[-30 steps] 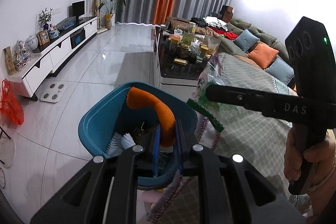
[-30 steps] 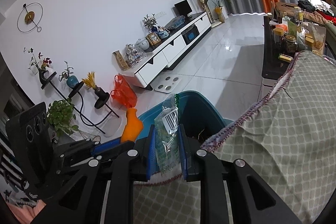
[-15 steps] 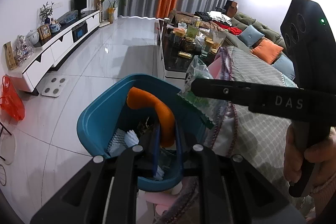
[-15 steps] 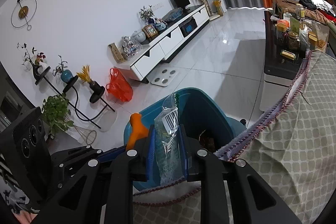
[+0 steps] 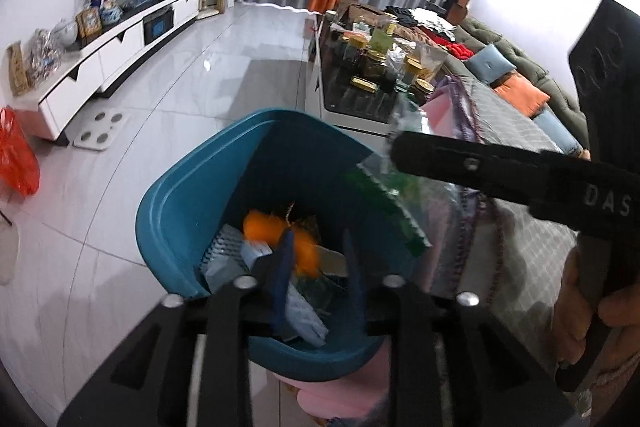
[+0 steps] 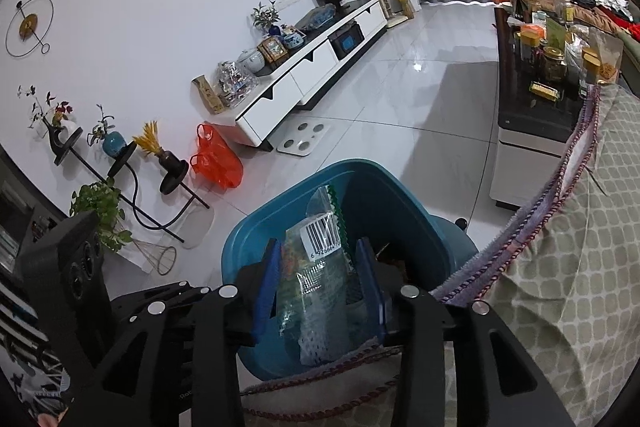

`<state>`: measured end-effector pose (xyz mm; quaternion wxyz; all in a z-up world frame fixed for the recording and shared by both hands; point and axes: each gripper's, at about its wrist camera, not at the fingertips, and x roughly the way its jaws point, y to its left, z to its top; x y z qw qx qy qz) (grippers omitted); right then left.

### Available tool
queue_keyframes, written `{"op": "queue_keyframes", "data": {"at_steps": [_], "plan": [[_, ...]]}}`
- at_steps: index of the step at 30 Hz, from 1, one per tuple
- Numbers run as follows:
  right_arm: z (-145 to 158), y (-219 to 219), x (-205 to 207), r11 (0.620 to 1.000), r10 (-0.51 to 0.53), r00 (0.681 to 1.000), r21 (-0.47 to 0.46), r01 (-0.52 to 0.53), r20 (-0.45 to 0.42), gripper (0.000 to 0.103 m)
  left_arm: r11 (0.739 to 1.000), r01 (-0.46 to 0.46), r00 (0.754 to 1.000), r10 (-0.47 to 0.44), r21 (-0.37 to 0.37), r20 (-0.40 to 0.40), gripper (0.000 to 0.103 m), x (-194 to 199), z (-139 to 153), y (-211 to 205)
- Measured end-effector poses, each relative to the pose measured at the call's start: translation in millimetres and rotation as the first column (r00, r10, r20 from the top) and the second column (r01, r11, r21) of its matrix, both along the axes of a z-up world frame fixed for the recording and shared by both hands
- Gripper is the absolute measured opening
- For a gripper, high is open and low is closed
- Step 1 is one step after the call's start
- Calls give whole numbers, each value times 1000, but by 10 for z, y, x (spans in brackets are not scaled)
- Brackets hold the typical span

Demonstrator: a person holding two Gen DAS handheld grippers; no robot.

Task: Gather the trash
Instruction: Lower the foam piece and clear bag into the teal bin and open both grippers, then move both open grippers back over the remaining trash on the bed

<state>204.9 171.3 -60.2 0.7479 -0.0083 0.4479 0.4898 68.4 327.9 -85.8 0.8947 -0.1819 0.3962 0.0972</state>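
The left gripper (image 5: 318,259) is held above the blue bin (image 5: 180,195), its jaws opening; nothing is gripped between them, and the orange peel (image 5: 276,235) is seen blurred just beyond the blue pads, over the scraps of paper and wrapping already in the bin. The right gripper (image 6: 318,279) is also held over the bin (image 6: 248,239), its jaws opening too, with a clear plastic wrapper (image 6: 320,267) (a barcode label and a green zigzag edge are visible on it) standing between the pads; a gap is seen on both sides of it, so no firm squeeze can be made out. In the left view the same wrapper (image 5: 384,203) is seen hanging at the bin's rim below the right gripper's finger (image 5: 480,163). A checked cloth (image 6: 568,227) with a purple fringe lies just beside the bin, and a white tiled floor (image 5: 160,87) spreads behind it.
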Motion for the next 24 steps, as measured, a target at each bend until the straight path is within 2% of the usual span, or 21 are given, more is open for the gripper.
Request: {"op": "queue_keyframes", "data": {"at_steps": [4,6,12,16,19,24], "plan": [[-19,-34,34,1000,-1,1000,-10,1,-2,45,1000,-12,1000,12,-2,-1,30,-42,-21,50],[-19,-58,56,1000,-15,1000,-7,15,-7,56,1000,-21,1000,21,2,8,30,-79,3,50],[-7,-106,70,1000,-19,1000,9,19,-24,57,999,-53,997,52,13,48,31,-219,132,44],[67,-298,35,999,-24,999,44,25,-22,57,998,-54,995,51,32,89,33,-339,273,-14],[177,-528,-73,997,-15,1000,79,15,0,57,997,-14,988,3,71,155,48,-459,428,-190],[340,-1130,-338,995,-35,995,99,25,95,58,991,104,957,-123,85,262,50,-576,638,-611]]}}
